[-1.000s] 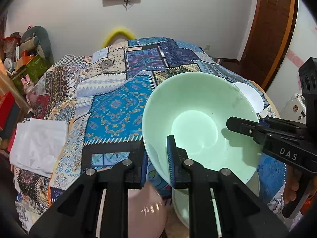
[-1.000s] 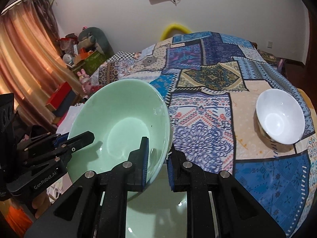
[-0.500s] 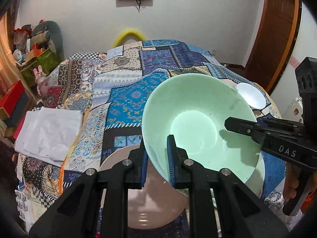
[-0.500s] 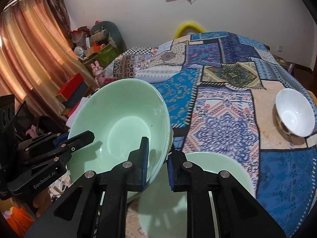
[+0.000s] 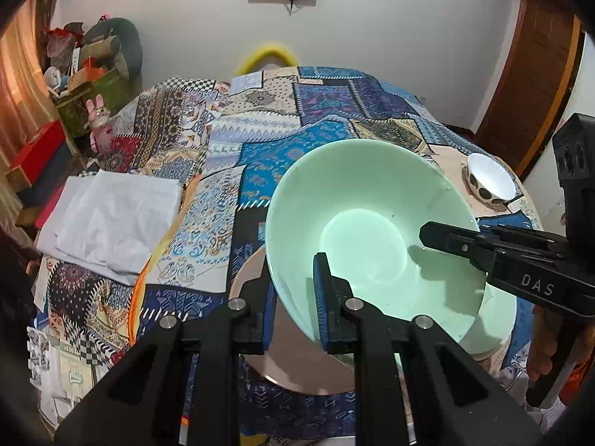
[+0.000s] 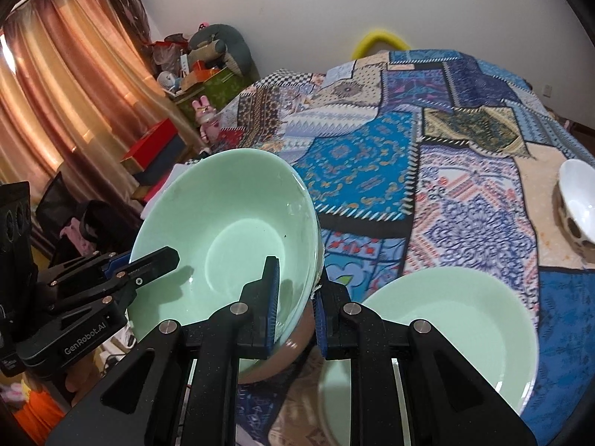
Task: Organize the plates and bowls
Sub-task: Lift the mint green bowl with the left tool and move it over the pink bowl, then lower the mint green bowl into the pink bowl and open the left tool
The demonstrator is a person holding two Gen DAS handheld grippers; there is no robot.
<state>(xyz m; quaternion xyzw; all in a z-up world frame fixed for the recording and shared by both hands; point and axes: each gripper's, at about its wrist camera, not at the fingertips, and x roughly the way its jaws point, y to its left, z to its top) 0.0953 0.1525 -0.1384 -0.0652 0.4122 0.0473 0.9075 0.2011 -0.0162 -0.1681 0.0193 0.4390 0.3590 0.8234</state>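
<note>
Both grippers hold one large pale green bowl (image 5: 364,230) above the table, tilted. My left gripper (image 5: 295,301) is shut on its near rim. My right gripper (image 6: 295,306) is shut on the opposite rim of the same green bowl (image 6: 230,230). The right gripper also shows in the left wrist view (image 5: 424,228) at the right. Below the bowl lie a pink plate (image 5: 297,356) and a pale green plate (image 6: 457,327). A small white bowl with dark spots (image 5: 489,182) stands at the far right and shows in the right wrist view (image 6: 578,204) too.
A patchwork cloth (image 5: 260,141) covers the round table. A folded white cloth (image 5: 108,219) lies at the table's left edge. Boxes, toys and curtains (image 6: 55,111) stand beyond the left side. A wooden door (image 5: 531,74) is at the right.
Both grippers have lifted the green bowl and drawn back. The pink plate and the green plate underneath have come into view.
</note>
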